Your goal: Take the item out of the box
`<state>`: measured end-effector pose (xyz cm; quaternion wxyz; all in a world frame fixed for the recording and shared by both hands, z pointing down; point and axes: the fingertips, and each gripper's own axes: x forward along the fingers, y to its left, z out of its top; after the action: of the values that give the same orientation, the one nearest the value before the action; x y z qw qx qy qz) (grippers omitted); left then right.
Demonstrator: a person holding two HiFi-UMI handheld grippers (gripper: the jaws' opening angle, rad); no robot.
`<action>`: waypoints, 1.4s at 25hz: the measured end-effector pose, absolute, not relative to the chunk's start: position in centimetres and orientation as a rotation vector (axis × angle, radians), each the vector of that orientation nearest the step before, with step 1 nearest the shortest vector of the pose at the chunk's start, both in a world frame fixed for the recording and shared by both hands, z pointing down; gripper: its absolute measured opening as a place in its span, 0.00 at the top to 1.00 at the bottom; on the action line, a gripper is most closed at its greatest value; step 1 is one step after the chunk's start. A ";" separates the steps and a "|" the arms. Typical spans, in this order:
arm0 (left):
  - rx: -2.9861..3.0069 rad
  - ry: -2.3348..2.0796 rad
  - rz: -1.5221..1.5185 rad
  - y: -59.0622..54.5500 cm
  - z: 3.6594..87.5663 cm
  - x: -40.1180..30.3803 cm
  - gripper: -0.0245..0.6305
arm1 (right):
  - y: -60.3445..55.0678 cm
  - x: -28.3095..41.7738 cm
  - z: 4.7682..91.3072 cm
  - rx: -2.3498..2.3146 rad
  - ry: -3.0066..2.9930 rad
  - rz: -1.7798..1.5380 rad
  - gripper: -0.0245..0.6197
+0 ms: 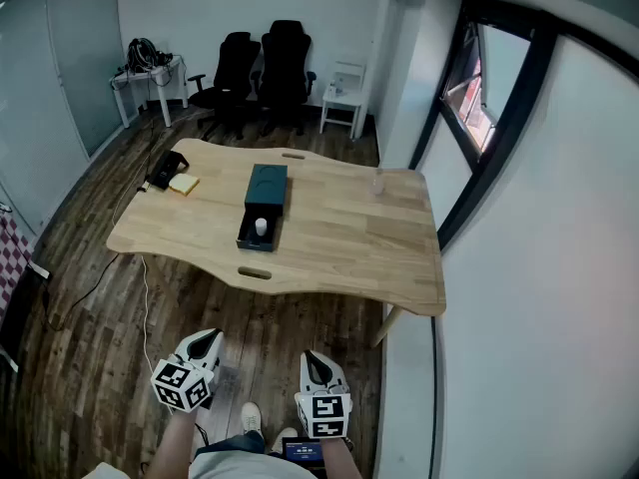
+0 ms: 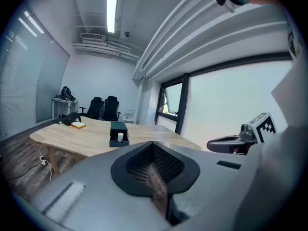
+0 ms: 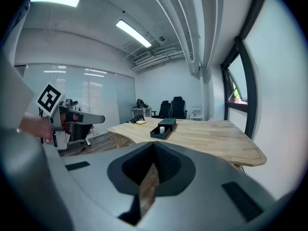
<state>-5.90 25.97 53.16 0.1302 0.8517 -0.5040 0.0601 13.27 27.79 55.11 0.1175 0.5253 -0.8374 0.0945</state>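
Hidden or unclear:
- Head view cuts off both arms at the bottom edge.
- Left gripper [image 1: 206,343] and right gripper [image 1: 318,361] are seen from behind and above, so their jaw faces do not show there.
- Item [image 1: 261,227]: small, white, roughly cylindrical. Too small to tell what it is.
- Black object [image 1: 165,168] at the table's left end: shape unclear. A flat yellow block [image 1: 184,184] lies just beside it.
- Small clear thing [image 1: 378,182] near the table's right far edge: could be a bottle, not certain.

Materials and shapes:
- Table [image 1: 339,242]: pale wood with visible grain, a wavy edge and rounded corners. It stands on a dark plank floor [image 1: 100,367].
- Box [image 1: 266,200]: dark and long. It has a closed teal-grey part at the far end and an open black tray at the near end.
- The item stands upright in the tray, mid-table and well apart from both grippers.

Per view:
- Each gripper view shows its own jaws closed together with nothing between. The dark meshed pads meet, leaving only a sliver of floor showing.
- Both gripper views show the table from the side at low height, with the ceiling lights above.
- Only the head view shows both grippers hanging low over the floor, short of the table.
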 end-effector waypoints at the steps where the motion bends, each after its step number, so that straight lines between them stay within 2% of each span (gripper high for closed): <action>1: 2.470 -1.476 0.177 26.3 53.2 -5.9 0.96 | 28.0 13.4 55.2 1.534 -2.449 0.283 0.95; 12: 2.415 -1.527 0.148 25.4 53.4 -6.5 0.96 | 26.8 14.2 54.7 1.522 -2.475 0.276 0.95; 20: 2.395 -1.524 0.148 20.1 54.4 -6.7 0.96 | 21.5 14.5 55.7 1.561 -2.472 0.282 0.95; 25: 2.397 -1.517 0.139 13.3 54.9 -7.4 0.96 | 15.1 13.4 56.3 1.548 -2.472 0.271 0.95; 35: 2.405 -1.446 0.227 -7.2 55.3 -10.1 0.96 | -3.5 11.8 54.3 1.641 -2.429 0.239 0.95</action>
<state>-10.05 -7.22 55.29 0.1625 0.8429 -0.5068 0.0795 11.85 -3.51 54.31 0.0999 0.5552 -0.8218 0.0807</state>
